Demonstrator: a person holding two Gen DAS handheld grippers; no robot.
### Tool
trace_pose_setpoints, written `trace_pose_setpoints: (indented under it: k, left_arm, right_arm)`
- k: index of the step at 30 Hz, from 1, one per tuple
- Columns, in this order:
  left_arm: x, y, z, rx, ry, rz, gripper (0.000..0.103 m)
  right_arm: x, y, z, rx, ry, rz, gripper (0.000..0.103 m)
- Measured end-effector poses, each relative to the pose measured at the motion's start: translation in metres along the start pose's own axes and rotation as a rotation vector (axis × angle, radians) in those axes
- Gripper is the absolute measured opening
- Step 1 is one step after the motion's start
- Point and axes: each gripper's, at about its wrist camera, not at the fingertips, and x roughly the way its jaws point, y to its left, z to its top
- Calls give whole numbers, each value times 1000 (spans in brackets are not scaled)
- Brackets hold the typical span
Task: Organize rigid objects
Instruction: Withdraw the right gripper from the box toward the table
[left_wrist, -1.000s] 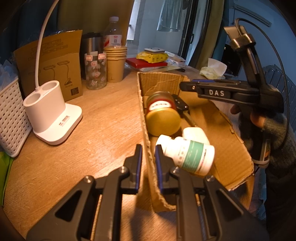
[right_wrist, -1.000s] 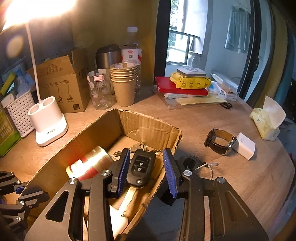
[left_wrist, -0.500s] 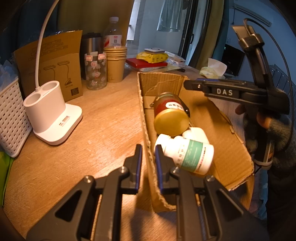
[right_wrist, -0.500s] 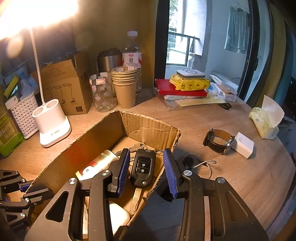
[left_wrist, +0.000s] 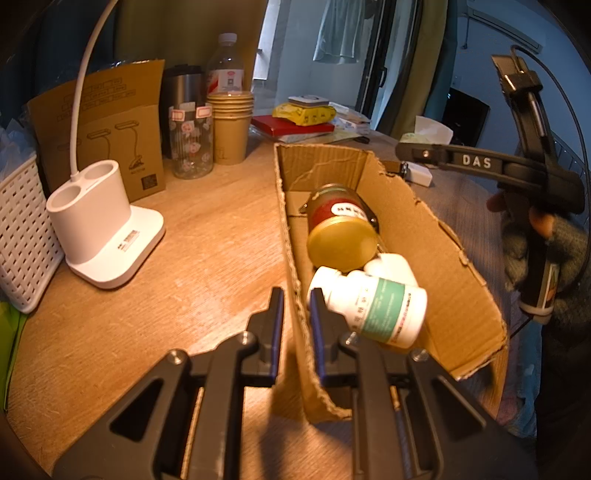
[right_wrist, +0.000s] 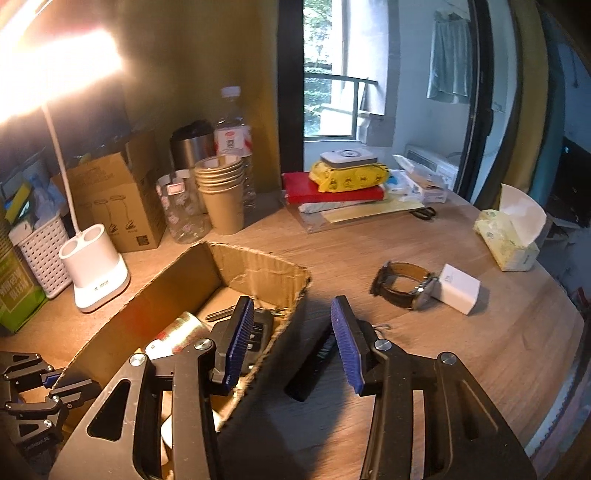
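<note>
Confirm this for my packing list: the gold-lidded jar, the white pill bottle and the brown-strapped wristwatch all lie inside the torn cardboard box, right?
Not quite. The right wrist view shows the brown-strapped wristwatch outside the torn cardboard box, on the wooden table beside a white charger block. The gold-lidded jar and white pill bottle do lie inside.

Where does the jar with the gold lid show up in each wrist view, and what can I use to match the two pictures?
Left wrist: jar lies on its side mid-frame inside the cardboard box, gold lid toward the camera.
Right wrist: lower left, jar partly hidden behind the right hand-held gripper's left finger, inside the same box.
Shared landmark: white lamp base.
</note>
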Motion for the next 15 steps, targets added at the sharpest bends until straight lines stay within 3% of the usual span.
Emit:
trace_pose_setpoints:
  k: [15]
  left_arm:
    - [0,0,0,-1,0,0,15]
  right_arm:
    - [-3,-33,-6,61,-3,-29,47]
